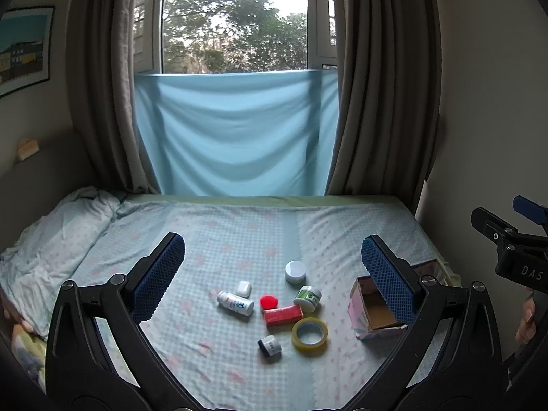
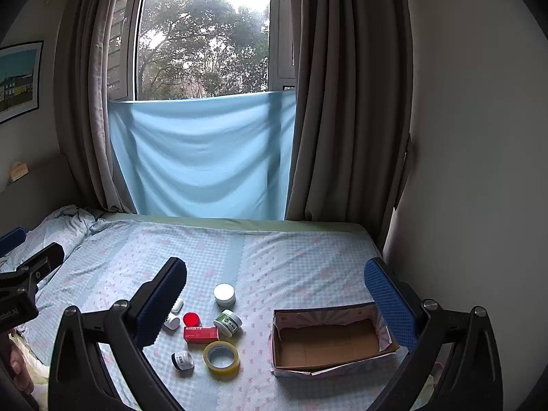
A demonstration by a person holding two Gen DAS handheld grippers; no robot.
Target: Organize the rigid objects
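Several small items lie together on the bed: a yellow tape roll [image 1: 310,336] [image 2: 221,357], a red box [image 1: 283,315] [image 2: 201,334], a red round cap [image 1: 269,301] [image 2: 191,318], a green-label jar [image 1: 307,297] [image 2: 227,322], a white-lid jar [image 1: 295,271] [image 2: 224,294], a white bottle [image 1: 235,303], a white earbud case [image 1: 244,288], and a small black-and-white jar [image 1: 270,345] [image 2: 182,360]. An open empty cardboard box [image 1: 378,310] [image 2: 328,342] sits right of them. My left gripper [image 1: 274,274] is open above the items. My right gripper [image 2: 275,294] is open above the bed, empty.
The bed [image 2: 291,263] has a blue checked sheet, with a rumpled quilt [image 1: 44,239] at the left. Curtains and a blue cloth [image 1: 236,137] hang behind it. A wall [image 2: 479,171] borders the bed's right side.
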